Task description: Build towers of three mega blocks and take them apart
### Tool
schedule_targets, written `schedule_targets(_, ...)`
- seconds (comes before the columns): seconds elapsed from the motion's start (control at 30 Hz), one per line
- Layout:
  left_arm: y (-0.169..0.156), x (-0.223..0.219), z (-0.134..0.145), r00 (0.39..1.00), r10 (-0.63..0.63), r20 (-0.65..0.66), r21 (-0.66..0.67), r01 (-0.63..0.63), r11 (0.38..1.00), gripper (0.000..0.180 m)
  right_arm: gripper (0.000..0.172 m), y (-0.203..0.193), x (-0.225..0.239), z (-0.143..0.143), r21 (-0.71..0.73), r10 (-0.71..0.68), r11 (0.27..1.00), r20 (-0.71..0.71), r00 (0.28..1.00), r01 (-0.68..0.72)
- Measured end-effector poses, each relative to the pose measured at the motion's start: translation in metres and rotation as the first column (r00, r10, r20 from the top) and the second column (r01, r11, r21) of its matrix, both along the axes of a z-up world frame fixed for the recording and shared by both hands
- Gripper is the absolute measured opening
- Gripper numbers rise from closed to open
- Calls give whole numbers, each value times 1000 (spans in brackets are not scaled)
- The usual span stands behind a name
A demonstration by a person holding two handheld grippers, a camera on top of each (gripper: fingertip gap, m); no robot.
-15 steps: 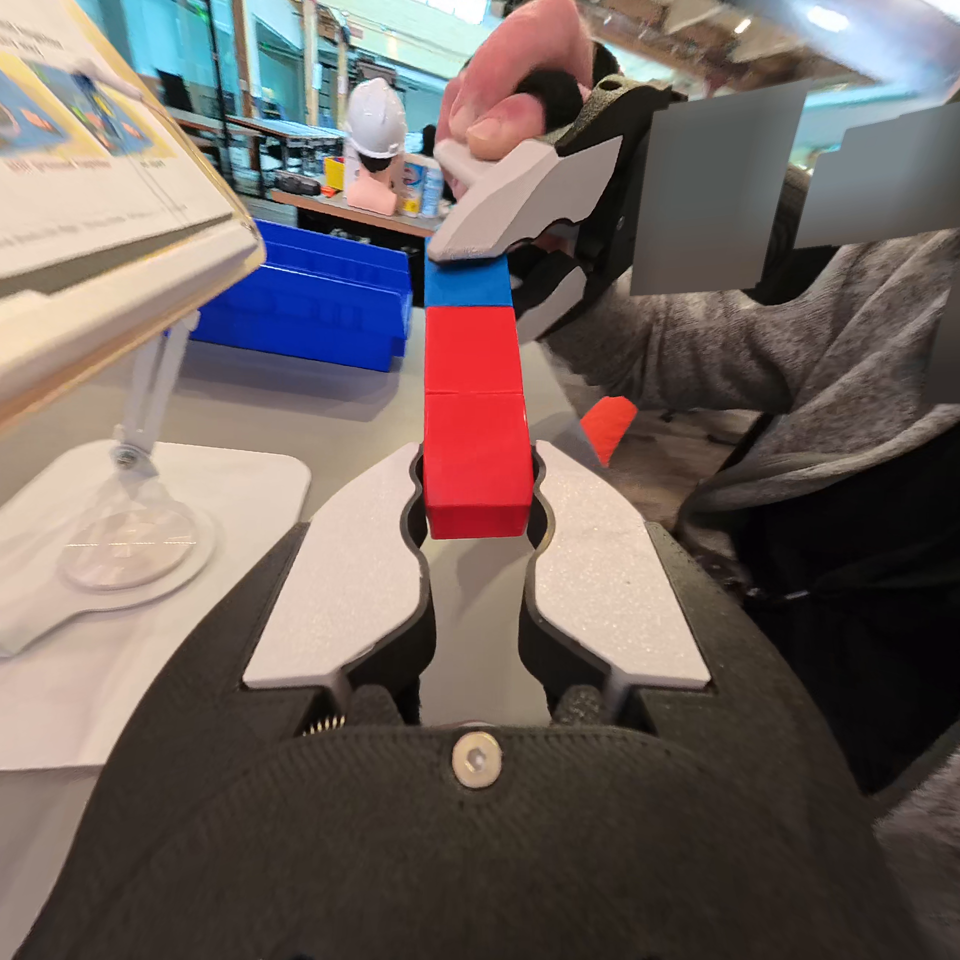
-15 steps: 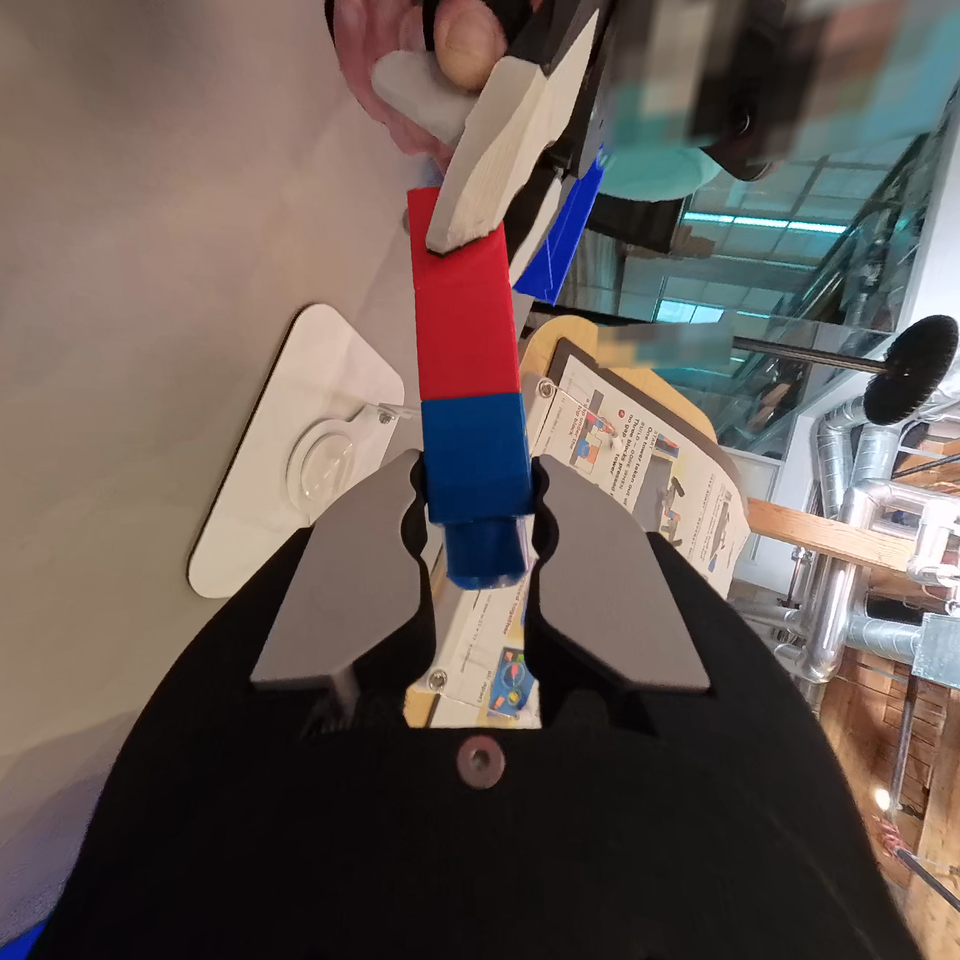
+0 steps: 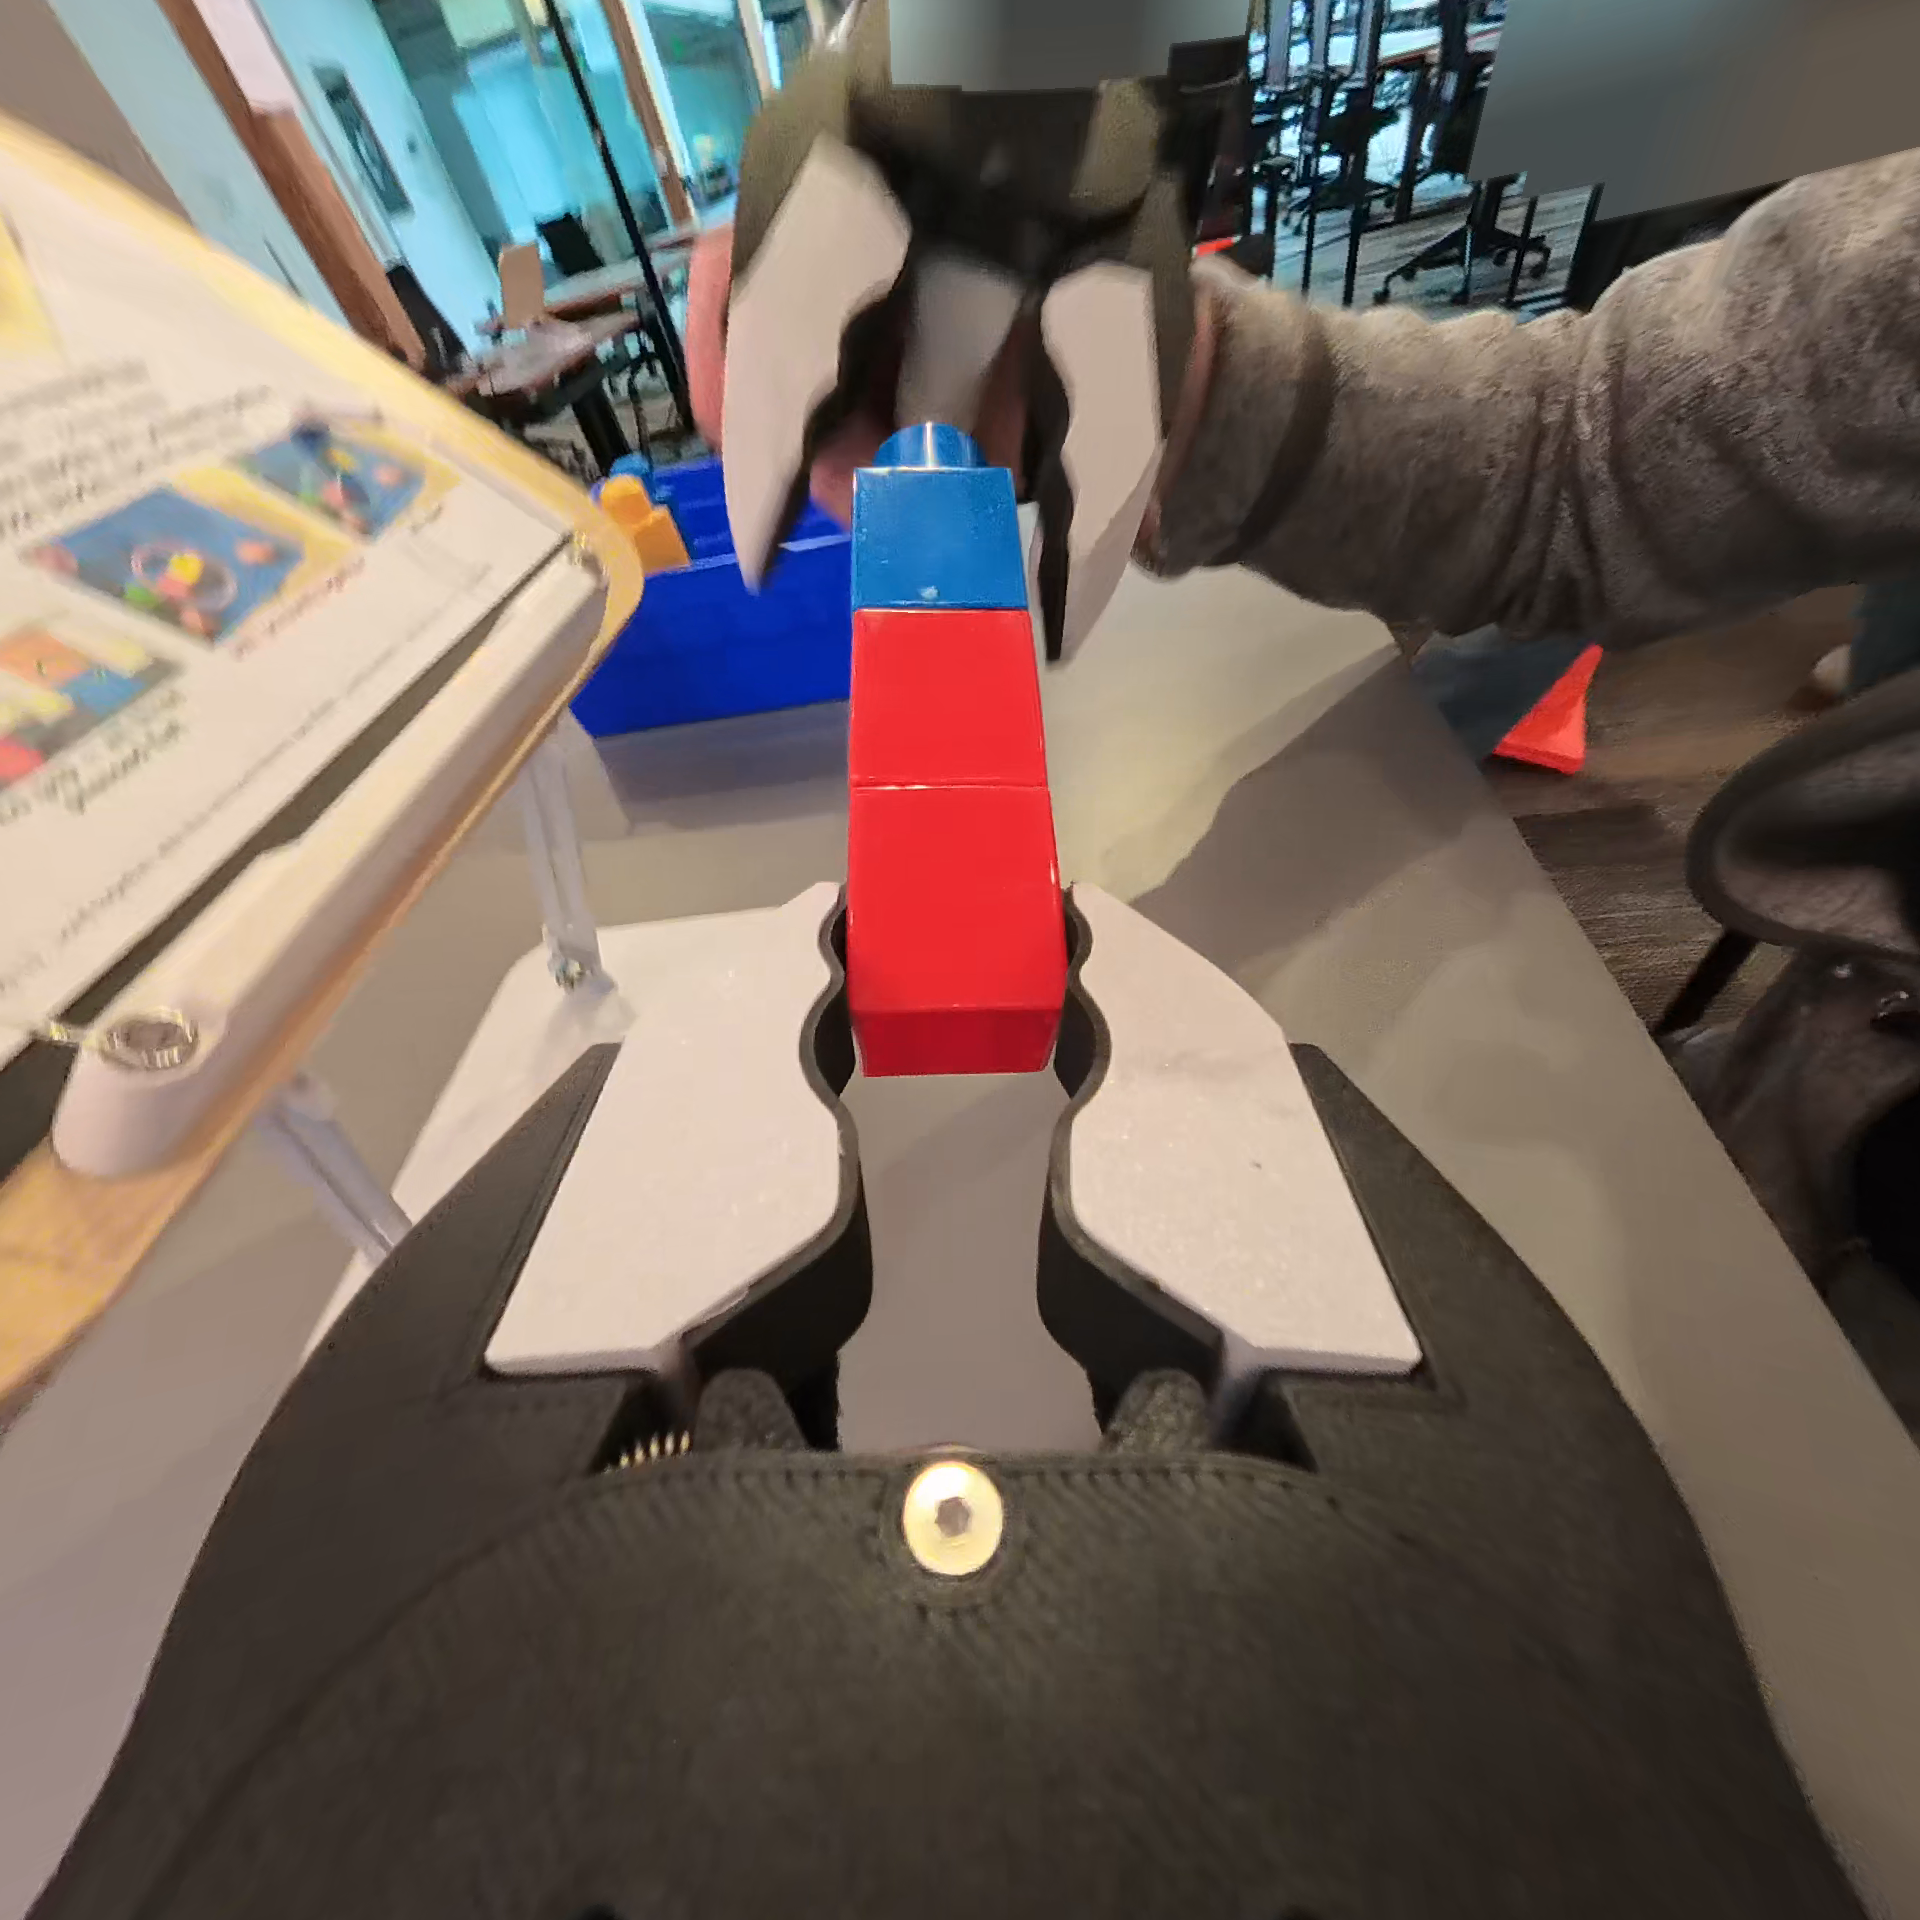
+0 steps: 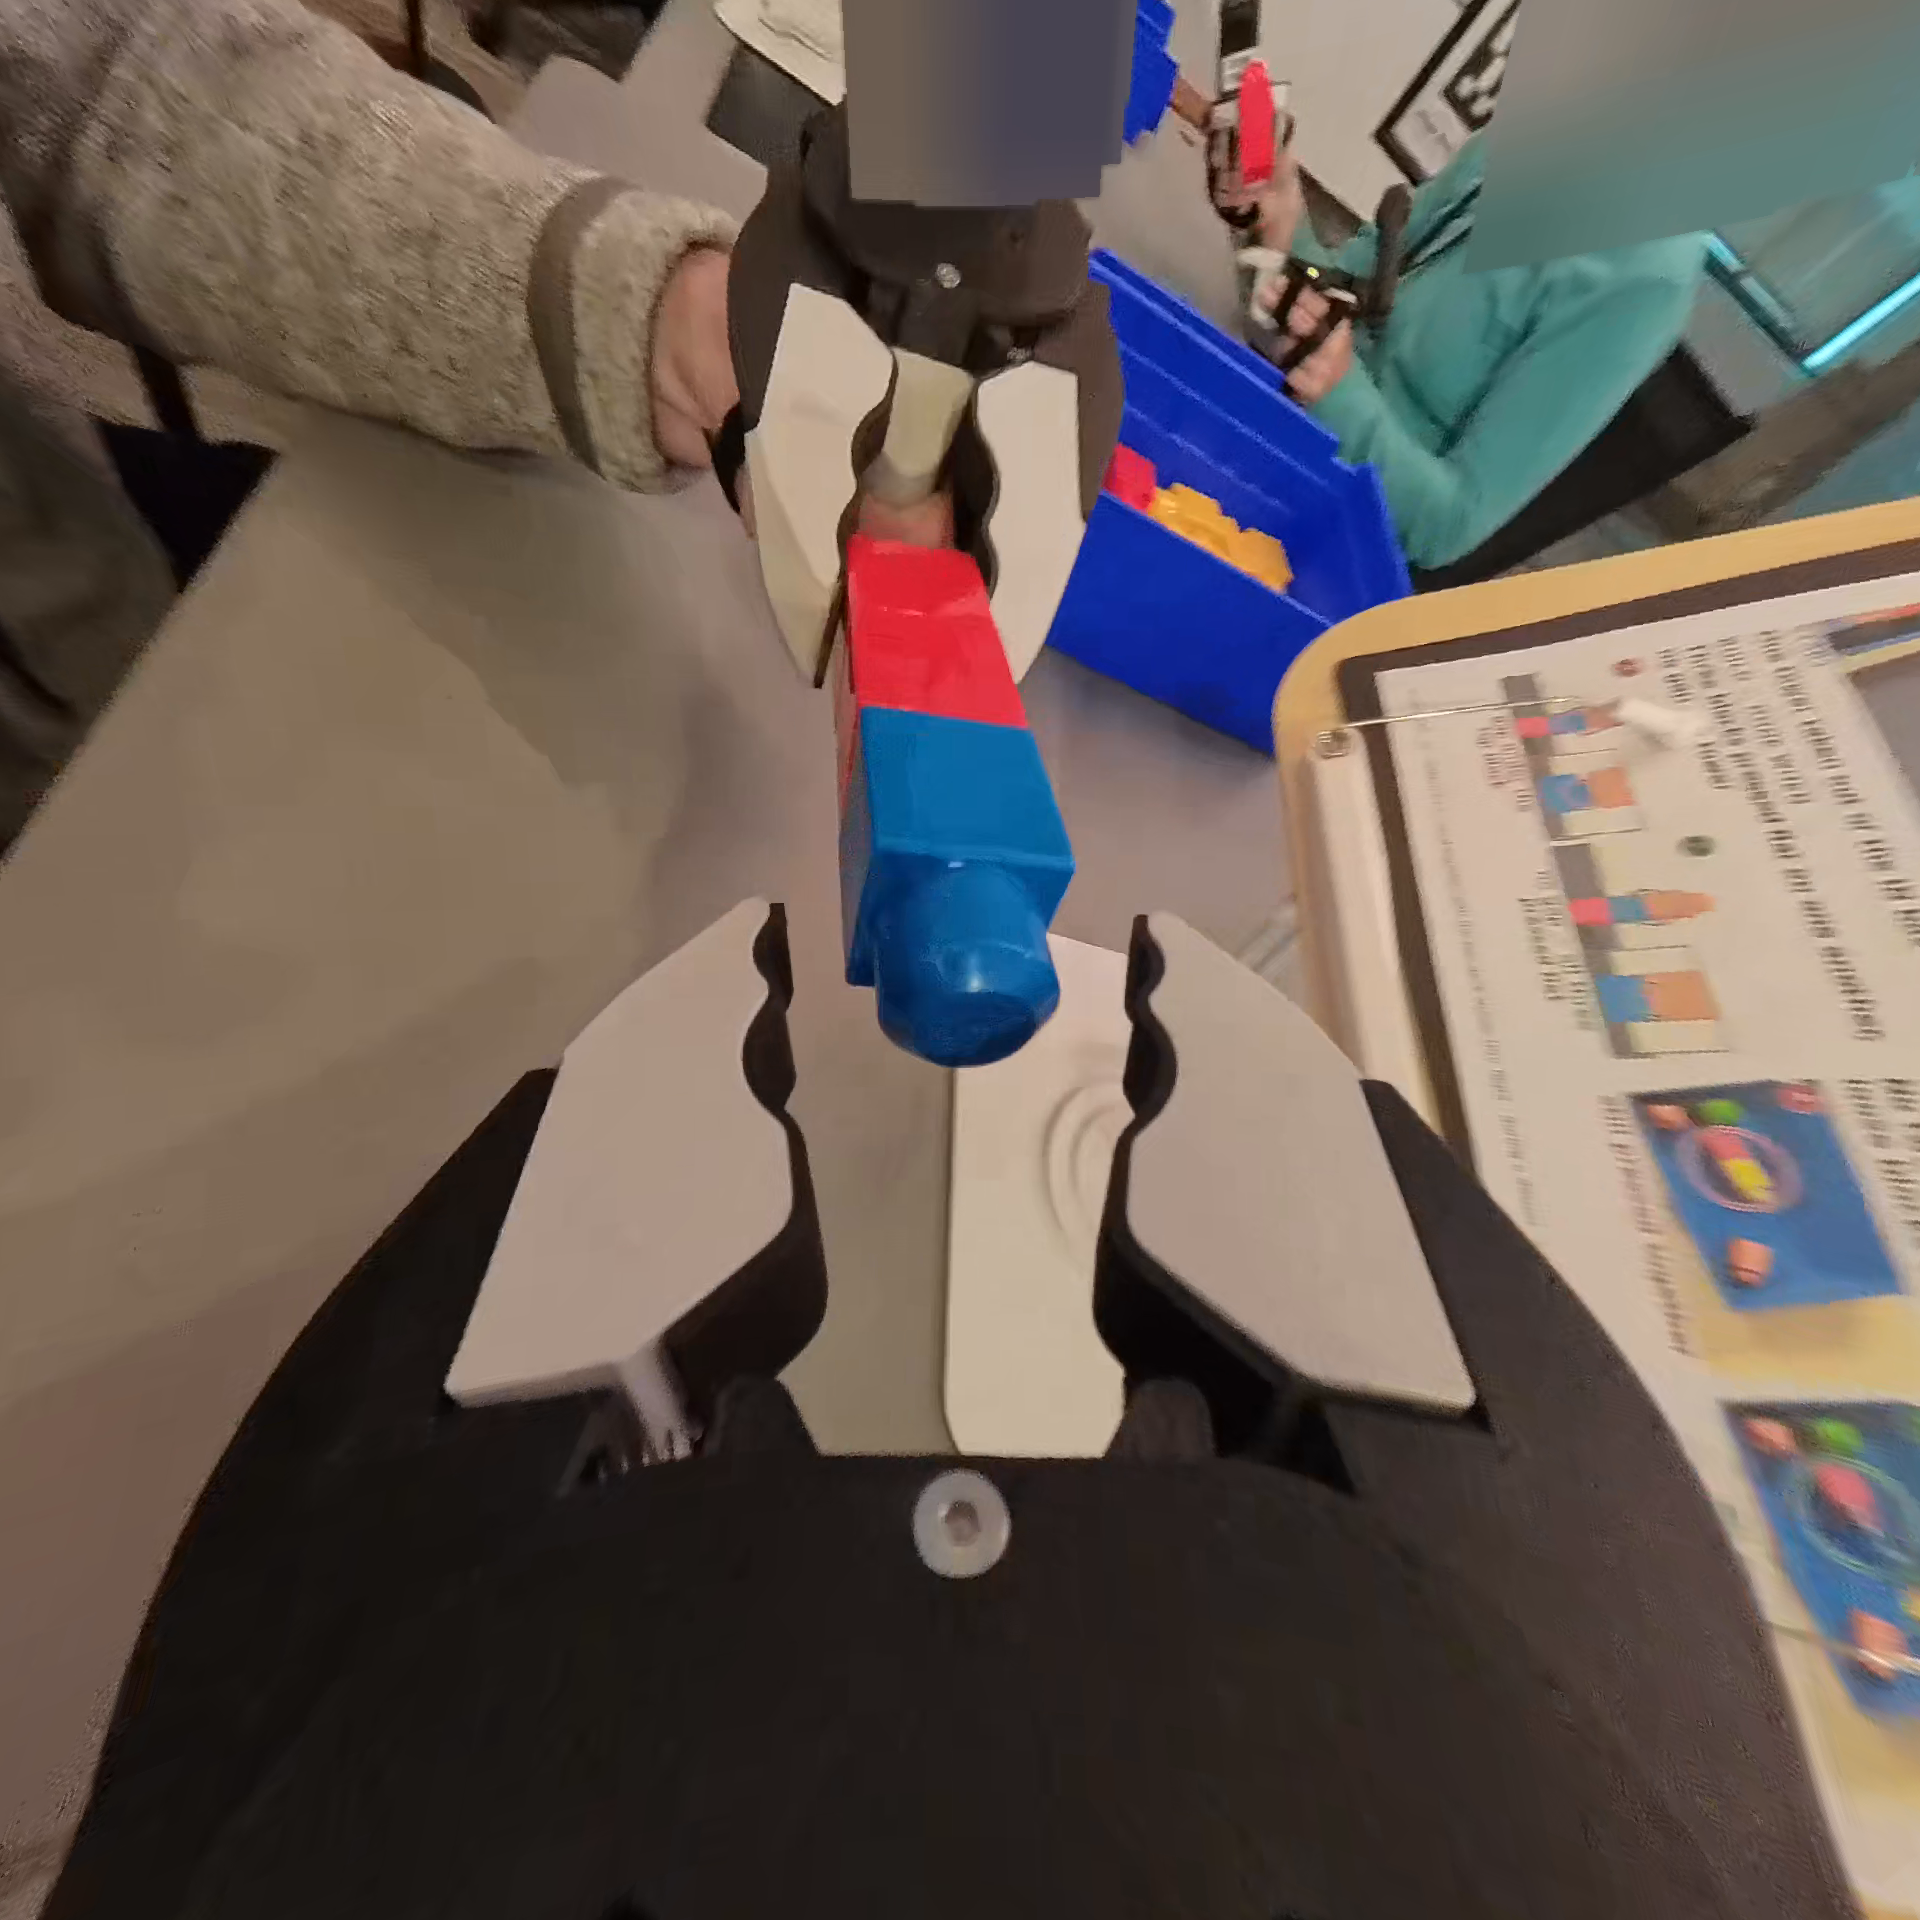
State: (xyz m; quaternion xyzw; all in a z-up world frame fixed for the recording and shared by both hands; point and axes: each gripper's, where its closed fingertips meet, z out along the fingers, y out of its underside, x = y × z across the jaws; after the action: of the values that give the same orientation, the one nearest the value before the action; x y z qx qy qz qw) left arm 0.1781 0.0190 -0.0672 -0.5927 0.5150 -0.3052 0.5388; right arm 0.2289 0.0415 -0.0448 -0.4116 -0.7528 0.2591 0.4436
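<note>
Three-block plastic tower (image 3: 951,748), two red blocks capped by a blue one, hangs above the grey tabletop (image 3: 1299,831), pinched at its bottom red block by the left claw (image 3: 954,977). The right claw (image 4: 956,971) stands spread, its pads clear of the blue block's stud (image 4: 961,982).

The tower (image 3: 951,790) is two red blocks capped by a blue block (image 4: 961,800); behind it a blue bin (image 4: 1216,613) holds yellow blocks (image 4: 1226,530).
</note>
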Motion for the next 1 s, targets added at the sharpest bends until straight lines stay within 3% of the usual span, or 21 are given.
schedule_targets(0.13, -4, 4, -4, 997, 5, -74, 68, 0, 998, 36, 37, -14, -5, -7, -110, 76, 991, -45, 996, -81)
schedule_targets(0.33, -7, 4, -1, 997, 5, -81, 100, 4, 995, 35, 36, -20, -5, -4, -98, 114, 987, -132, 985, -127)
schedule_targets(0.83, -7, 6, -4, 996, 8, -90, 105, 2, 995, 35, 36, -19, -3, -10, -70, 111, 991, -95, 989, -117)
schedule_targets(1.0, -10, 9, 10, 1000, -20, 11, 96, 18, 995, 36, 42, -22, -2, 10, -139, 102, 981, -201, 974, -132)
